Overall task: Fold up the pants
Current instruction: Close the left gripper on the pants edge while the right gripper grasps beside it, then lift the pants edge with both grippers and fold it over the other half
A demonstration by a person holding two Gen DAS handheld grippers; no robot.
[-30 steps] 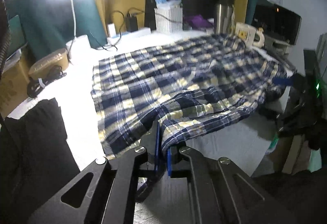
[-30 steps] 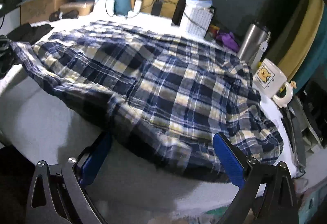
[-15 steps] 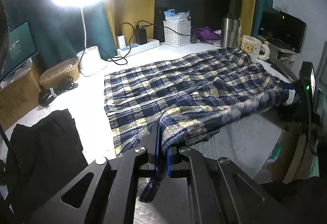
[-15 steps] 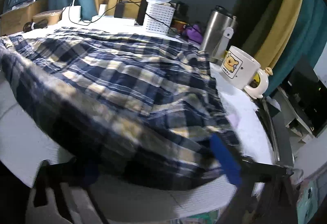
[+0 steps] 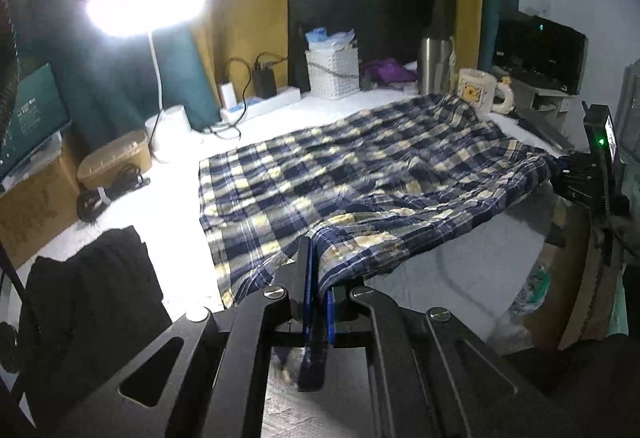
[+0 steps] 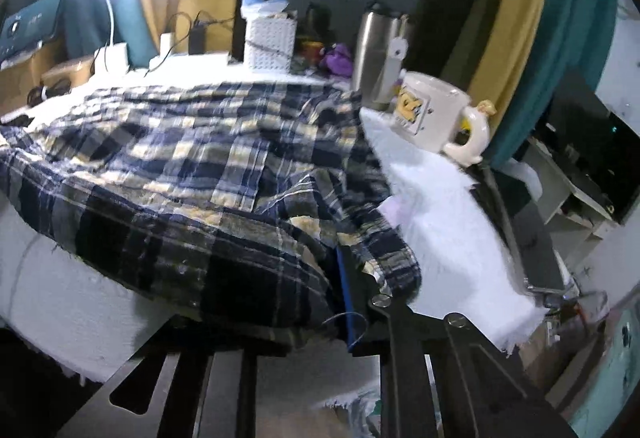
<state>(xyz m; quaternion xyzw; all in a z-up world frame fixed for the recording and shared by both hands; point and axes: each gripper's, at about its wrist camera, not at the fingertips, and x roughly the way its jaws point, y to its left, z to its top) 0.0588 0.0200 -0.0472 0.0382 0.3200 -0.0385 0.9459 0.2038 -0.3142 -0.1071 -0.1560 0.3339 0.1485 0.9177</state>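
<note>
Pants: the blue, navy and cream plaid pants [image 5: 360,174] lie spread over the white table [image 5: 132,222], reaching from its middle to the near edge and toward the right edge, where the cloth bunches in folds.
Left gripper: the left gripper [image 5: 316,278] is clamped tight on a corner of the plaid cloth at the near edge; a strip of fabric hangs down behind the blue pads (the pads nearly meet around it).
Right gripper: the right gripper [image 6: 340,278] sits at the near right corner of the pants with its jaws closing; cloth is bunched between them and drapes over the left finger, hiding it, so only one blue pad [image 6: 345,286] shows.
Mug: a cream mug [image 6: 432,114] with a cartoon print stands near the table's far right corner, just beside the pants.
Tumbler: a steel tumbler [image 6: 376,54] stands behind the mug.
Basket: a white woven basket [image 5: 332,72] sits at the far edge.
Lamp: a white lamp [image 5: 144,2] glares over the far left corner.
Dark garment: a black garment [image 5: 92,290] lies at the near left corner, apart from the pants.
</note>
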